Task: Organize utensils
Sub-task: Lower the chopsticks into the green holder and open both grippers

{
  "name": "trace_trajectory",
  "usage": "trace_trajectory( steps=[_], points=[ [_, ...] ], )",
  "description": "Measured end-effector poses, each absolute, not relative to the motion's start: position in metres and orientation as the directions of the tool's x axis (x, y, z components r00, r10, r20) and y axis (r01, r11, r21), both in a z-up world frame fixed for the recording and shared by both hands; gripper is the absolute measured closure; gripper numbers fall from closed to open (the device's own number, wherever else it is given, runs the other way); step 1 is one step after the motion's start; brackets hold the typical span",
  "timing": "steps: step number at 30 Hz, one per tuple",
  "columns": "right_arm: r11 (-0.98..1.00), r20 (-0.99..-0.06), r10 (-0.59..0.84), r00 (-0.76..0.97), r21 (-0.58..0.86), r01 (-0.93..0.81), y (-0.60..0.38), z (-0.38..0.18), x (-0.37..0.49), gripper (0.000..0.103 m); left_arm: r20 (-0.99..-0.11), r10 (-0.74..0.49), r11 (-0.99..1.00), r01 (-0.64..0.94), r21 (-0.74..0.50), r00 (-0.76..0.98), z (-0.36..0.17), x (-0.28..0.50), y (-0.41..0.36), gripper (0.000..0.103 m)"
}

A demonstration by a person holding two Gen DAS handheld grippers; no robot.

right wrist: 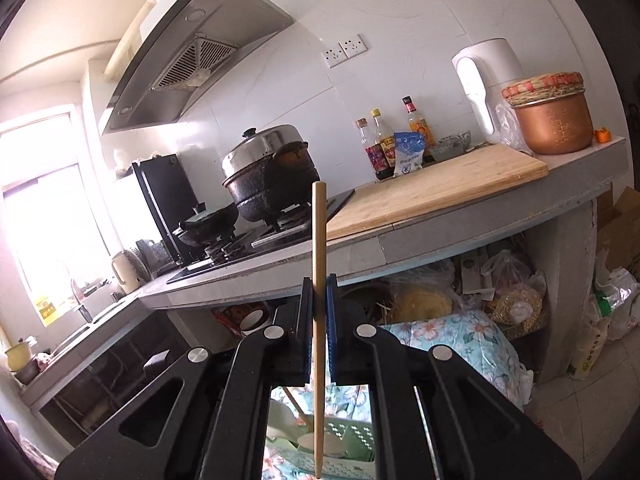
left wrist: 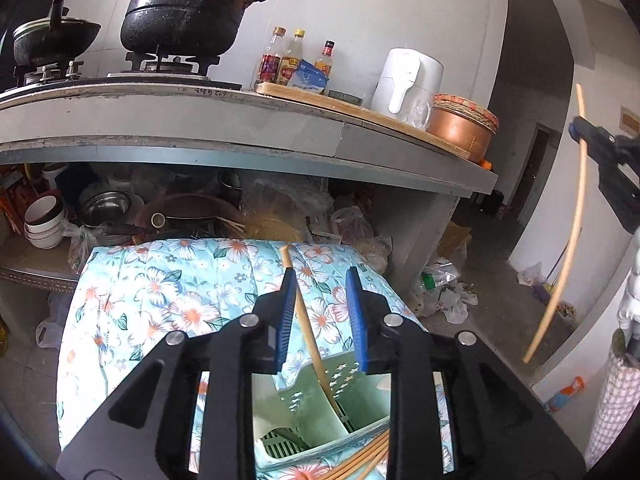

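My left gripper (left wrist: pixel 322 276) is open above a green slotted utensil holder (left wrist: pixel 316 412) on a floral cloth (left wrist: pixel 168 292). One wooden chopstick (left wrist: pixel 308 320) leans in the holder and passes between the open fingers, near the left one. Several loose chopsticks (left wrist: pixel 360 460) lie by the holder's near edge. My right gripper (right wrist: pixel 319 284) is shut on a single chopstick (right wrist: pixel 319 232), held upright above the holder (right wrist: pixel 344 440). That gripper and its chopstick (left wrist: pixel 576 216) also show at the right edge of the left wrist view.
A grey counter (left wrist: pixel 240 128) runs behind, with a black pot (left wrist: pixel 184 12) on a gas stove, sauce bottles (left wrist: pixel 294 60), a cutting board (right wrist: pixel 432 188), a white kettle (left wrist: pixel 404 80) and a copper pot (left wrist: pixel 460 128). Bowls and bags (left wrist: pixel 44 220) fill the shelf below.
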State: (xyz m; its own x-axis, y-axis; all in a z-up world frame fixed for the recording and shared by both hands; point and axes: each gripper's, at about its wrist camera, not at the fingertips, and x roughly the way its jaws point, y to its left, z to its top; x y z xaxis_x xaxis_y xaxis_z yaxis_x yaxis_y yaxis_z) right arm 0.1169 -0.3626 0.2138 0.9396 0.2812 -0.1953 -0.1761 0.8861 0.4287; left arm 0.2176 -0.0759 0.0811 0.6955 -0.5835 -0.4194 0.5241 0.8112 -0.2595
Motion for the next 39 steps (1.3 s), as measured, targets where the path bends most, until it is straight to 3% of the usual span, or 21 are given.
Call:
trace_trajectory(
  steps=[9, 16, 21, 24, 27, 30, 39],
  points=[
    [0.83, -0.184, 0.384, 0.905, 0.498, -0.251, -0.334, 0.204, 0.196, 0.097, -0.331, -0.56, 0.828, 0.499, -0.258, 0.759, 0.093, 0.18, -0.033, 0.058],
    [0.858, -0.338, 0.414, 0.845, 0.454, -0.239, -0.302, 0.145, 0.235, 0.097, -0.343, -0.519, 0.854, 0.461, -0.24, 0.783, 0.08, 0.158, 0.005, 0.05],
    [0.881, -0.485, 0.424, 0.765, 0.417, -0.224, -0.288, 0.105, 0.244, 0.096, -0.397, -0.496, 0.868, 0.433, -0.242, 0.772, 0.062, 0.155, 0.018, 0.05],
    [0.893, -0.523, 0.41, 0.747, 0.396, -0.213, -0.287, 0.098, 0.24, 0.095, -0.422, -0.491, 0.871, 0.421, -0.253, 0.762, 0.052, 0.155, 0.022, 0.049],
    [0.894, -0.509, 0.402, 0.761, 0.399, -0.205, -0.296, 0.104, 0.229, 0.094, -0.433, -0.494, 0.869, 0.419, -0.263, 0.754, 0.045, 0.154, 0.022, 0.048],
    [0.896, -0.479, 0.381, 0.791, 0.403, -0.188, -0.311, 0.115, 0.216, 0.086, -0.44, -0.499, 0.867, 0.423, -0.266, 0.746, 0.041, 0.154, 0.021, 0.046],
    [0.862, -0.344, 0.339, 0.876, 0.486, -0.143, -0.364, 0.148, 0.145, 0.086, -0.458, -0.501, 0.865, 0.431, -0.256, 0.734, 0.031, 0.154, 0.019, 0.045]
  ],
)
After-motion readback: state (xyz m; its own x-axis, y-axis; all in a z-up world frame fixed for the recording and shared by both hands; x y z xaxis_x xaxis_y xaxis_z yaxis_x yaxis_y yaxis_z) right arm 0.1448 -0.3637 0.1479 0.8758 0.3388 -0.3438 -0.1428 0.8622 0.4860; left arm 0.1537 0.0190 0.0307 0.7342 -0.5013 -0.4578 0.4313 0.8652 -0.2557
